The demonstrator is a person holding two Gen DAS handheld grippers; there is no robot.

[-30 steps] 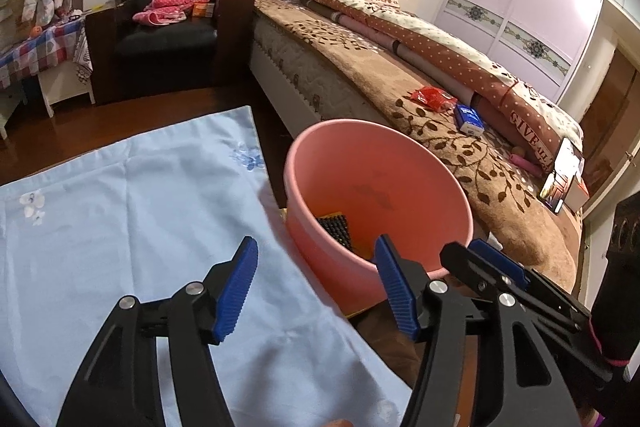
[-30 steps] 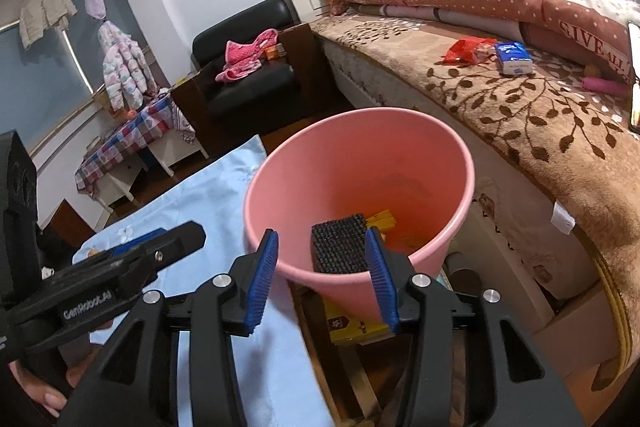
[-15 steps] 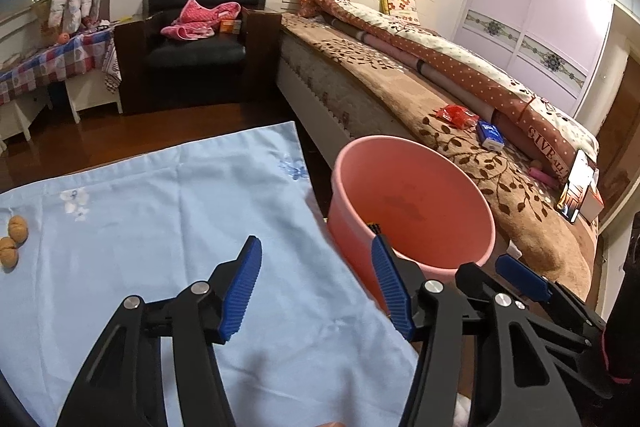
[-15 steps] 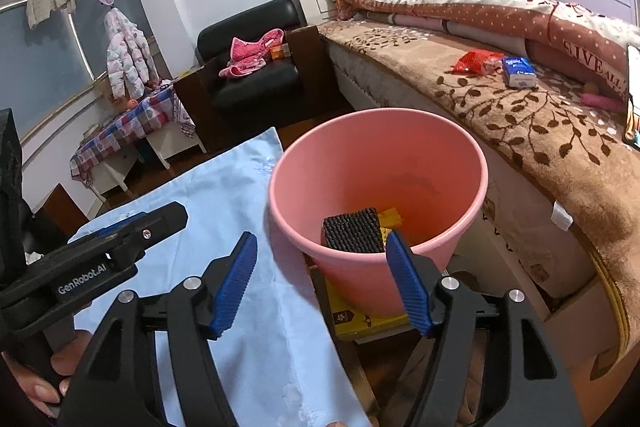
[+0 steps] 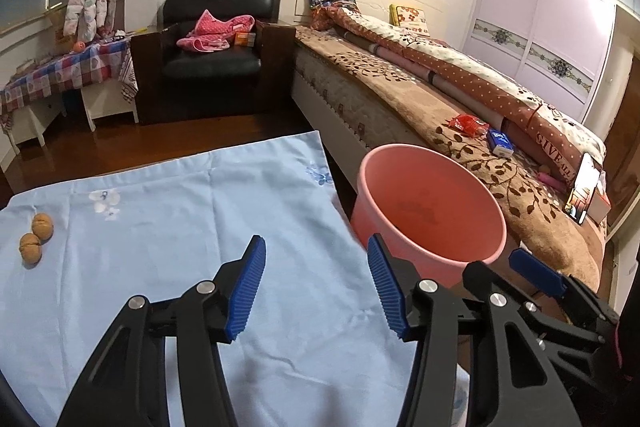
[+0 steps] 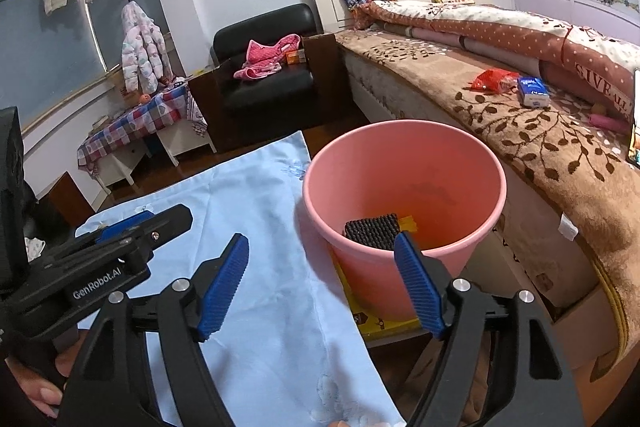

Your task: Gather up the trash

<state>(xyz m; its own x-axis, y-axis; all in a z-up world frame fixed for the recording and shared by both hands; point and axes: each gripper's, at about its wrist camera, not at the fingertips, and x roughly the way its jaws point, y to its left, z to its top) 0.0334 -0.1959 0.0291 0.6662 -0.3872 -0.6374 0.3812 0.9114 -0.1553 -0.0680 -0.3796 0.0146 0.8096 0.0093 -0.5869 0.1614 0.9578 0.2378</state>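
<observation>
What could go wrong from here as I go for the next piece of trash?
The two walnuts sit near the cloth's left edge; a nudge may roll them off. The bucket stands on a yellow box beside the table, so a bump could tip it. Both grippers, left and right, are open, empty and close together; they might collide.

bucket (image 5: 430, 211) floor hidden, phone (image 5: 582, 189) screen unreadable

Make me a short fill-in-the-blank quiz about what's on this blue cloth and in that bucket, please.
1. The bucket beside the cloth is coloured ____.
2. On the blue cloth lie ____ walnuts.
3. In the bucket, the dark sponge lies at the ____.
4. The right gripper holds ____.

Missing words: pink; two; bottom; nothing
</observation>
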